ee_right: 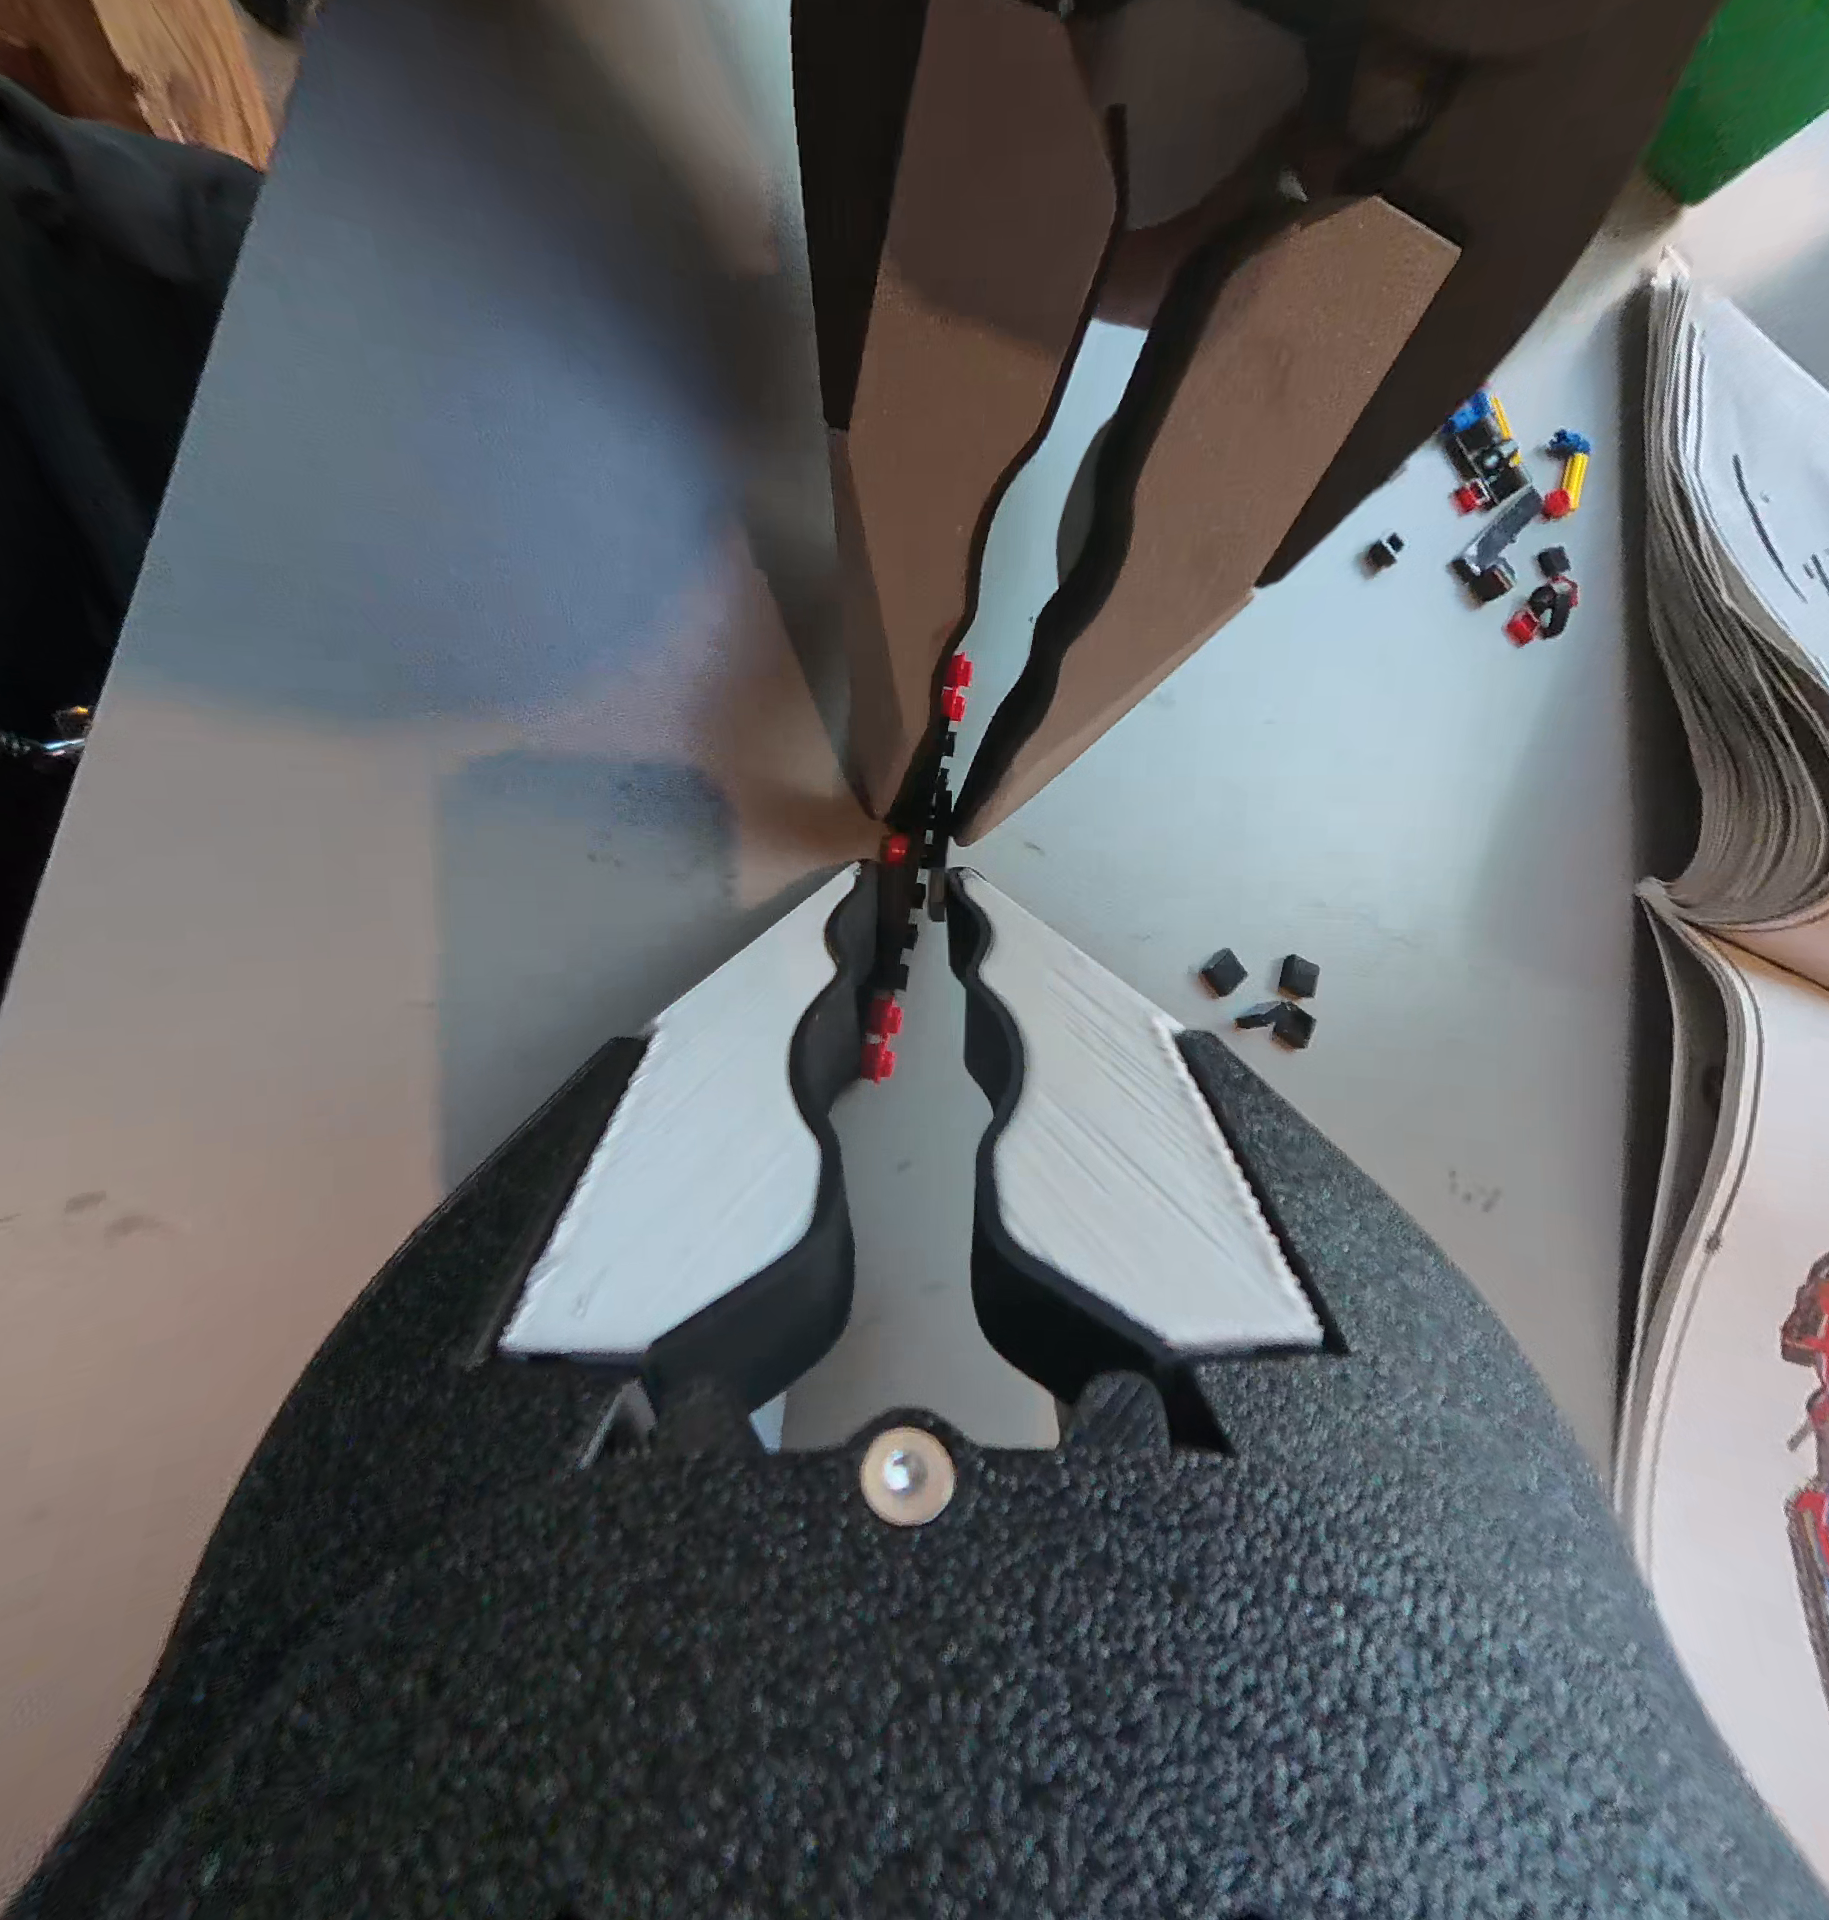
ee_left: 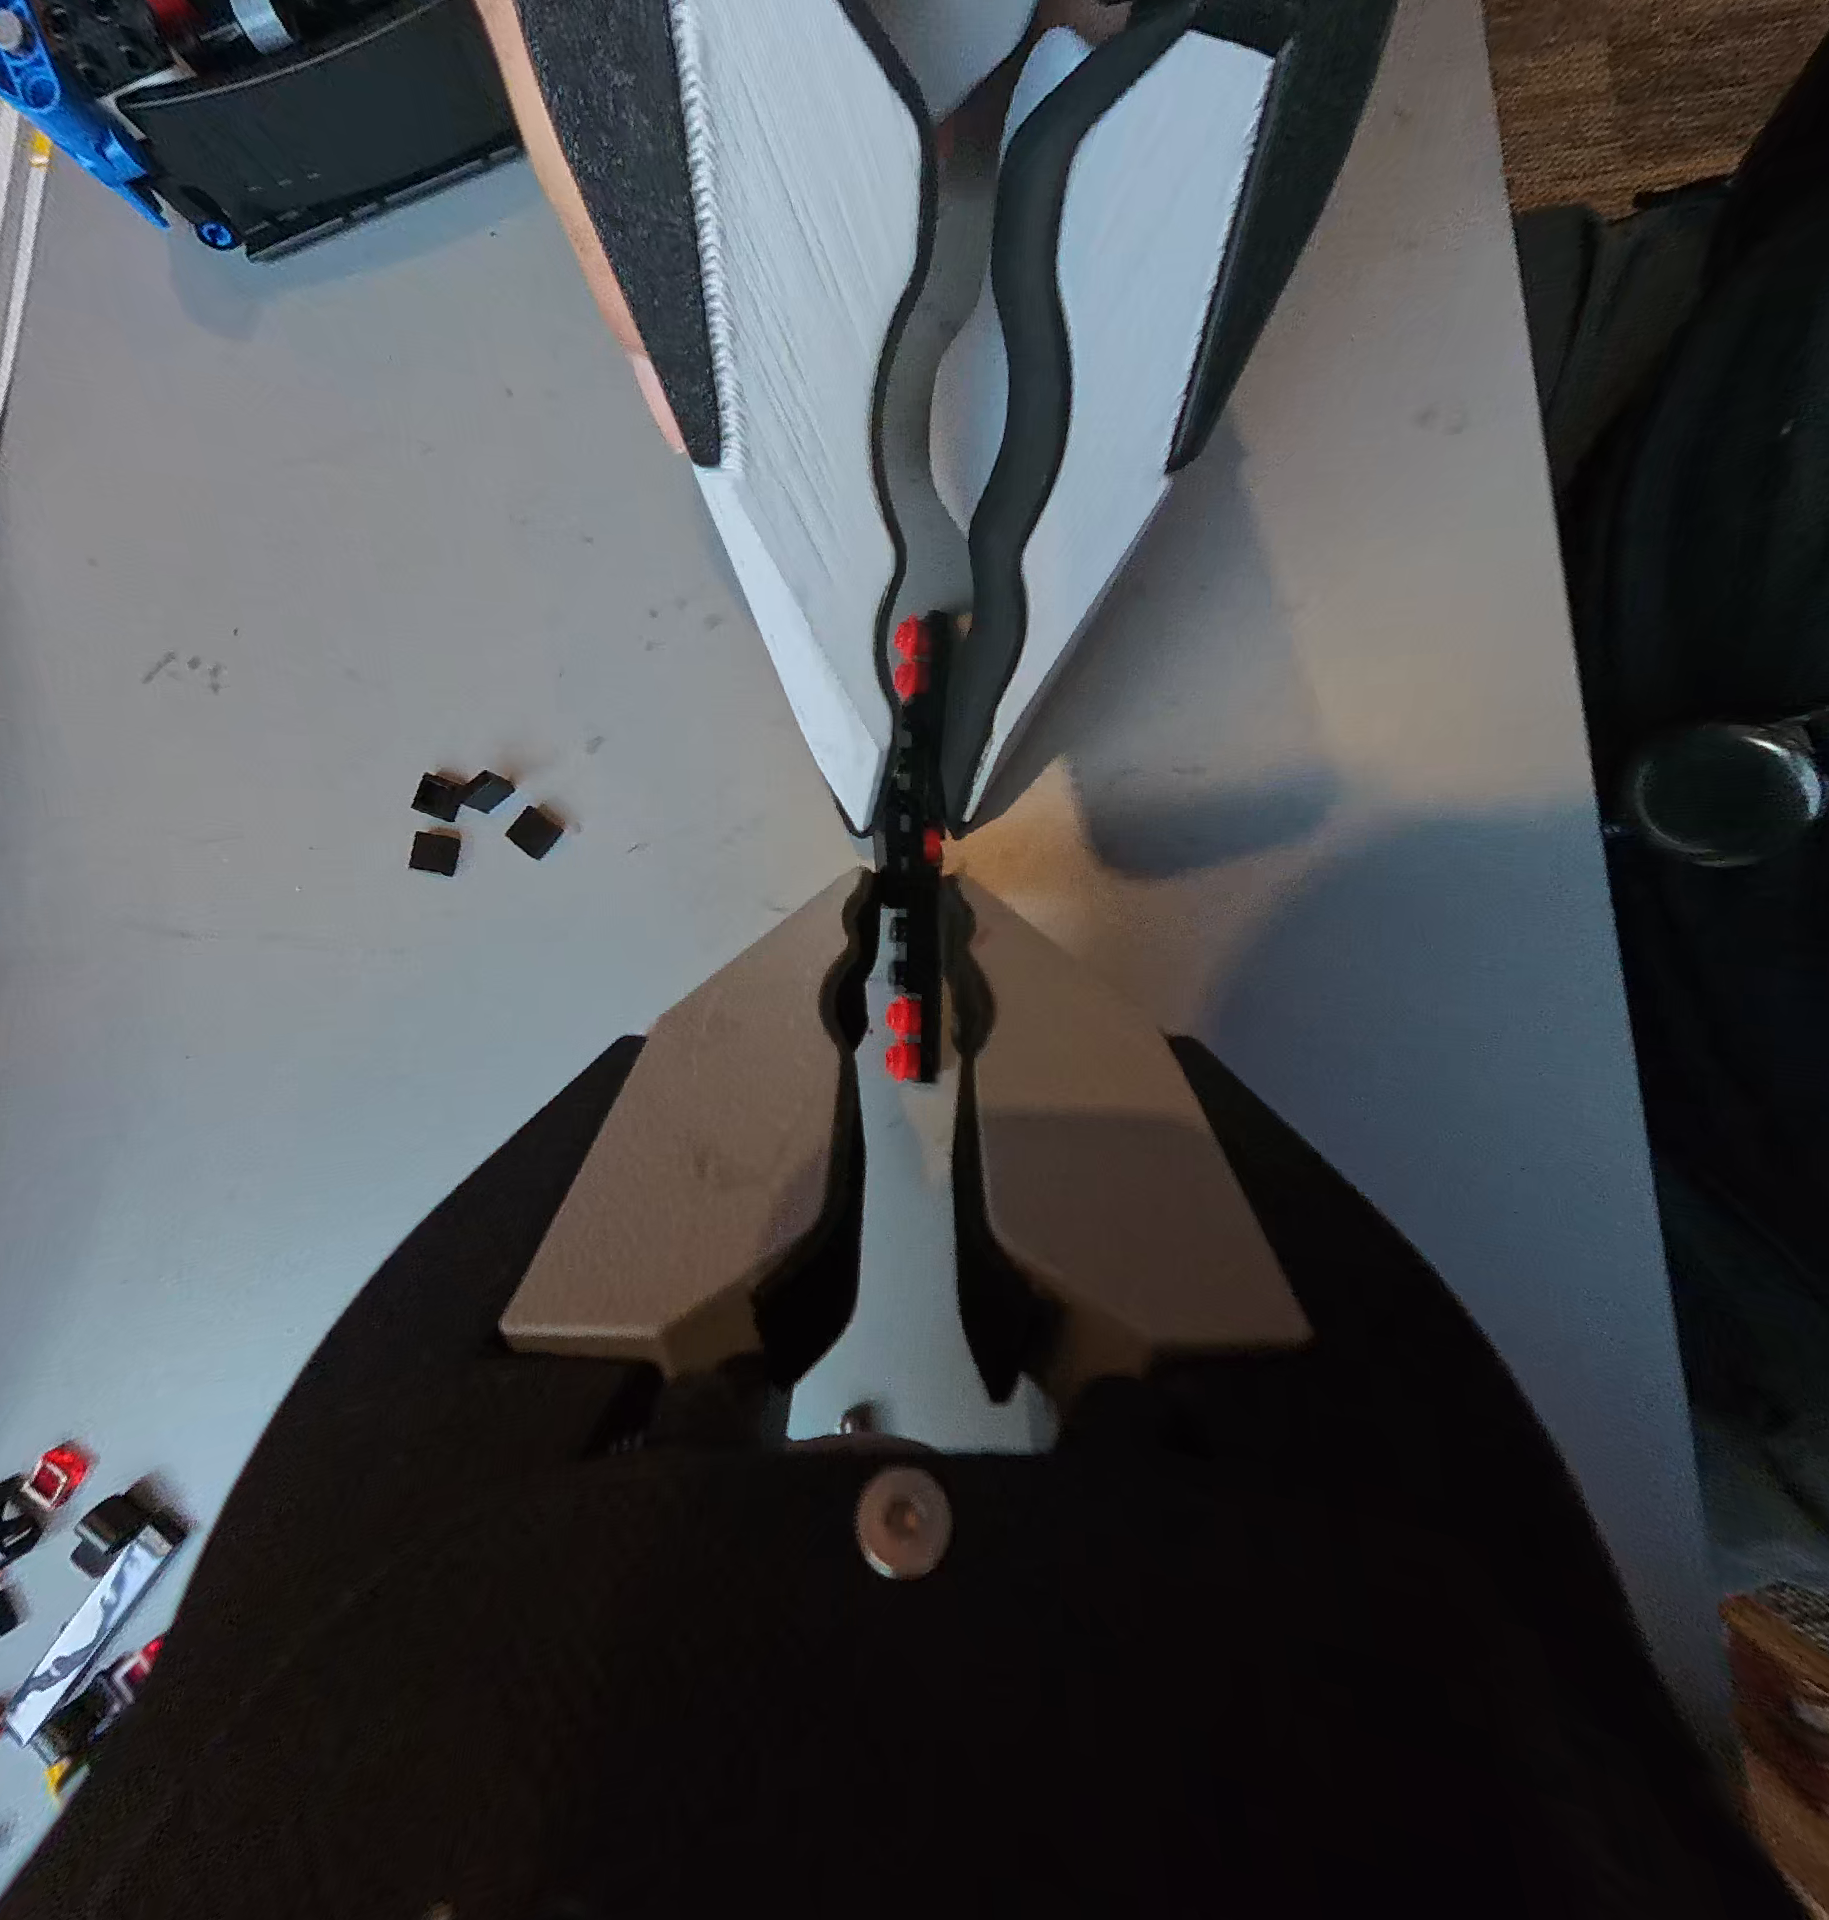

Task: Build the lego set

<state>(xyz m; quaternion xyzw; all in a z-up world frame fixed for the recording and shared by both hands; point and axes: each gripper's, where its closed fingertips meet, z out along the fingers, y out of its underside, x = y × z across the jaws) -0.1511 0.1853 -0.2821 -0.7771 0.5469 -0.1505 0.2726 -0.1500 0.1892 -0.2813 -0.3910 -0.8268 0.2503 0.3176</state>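
Both grippers meet nose to nose above the desk (ee_left: 266,1039), sharing one thin black strip (ee_left: 915,862) with red studs at each end and one near its middle. The left gripper (ee_left: 905,883), tan-fingered, has its jaws drawn narrow onto the near half of the strip; the right gripper (ee_right: 905,883), white-fingered, pinches the other half the same way. The strip hangs clear of the desk, edge-on to both cameras. I take this as a sub-assembly being held or pressed together, perhaps a regrip from one side to the other. Next it likely wants one of the four small black tiles (ee_left: 484,816) lying loose nearby, which means one gripper must let go while the other keeps the strip level. More loose parts (ee_right: 1512,530) sit by the open instruction booklet (ee_right: 1772,623), and a blue and black build (ee_left: 214,114) stands at the far corner. No brand name or legible writing shows; the booklet's print is too blurred.
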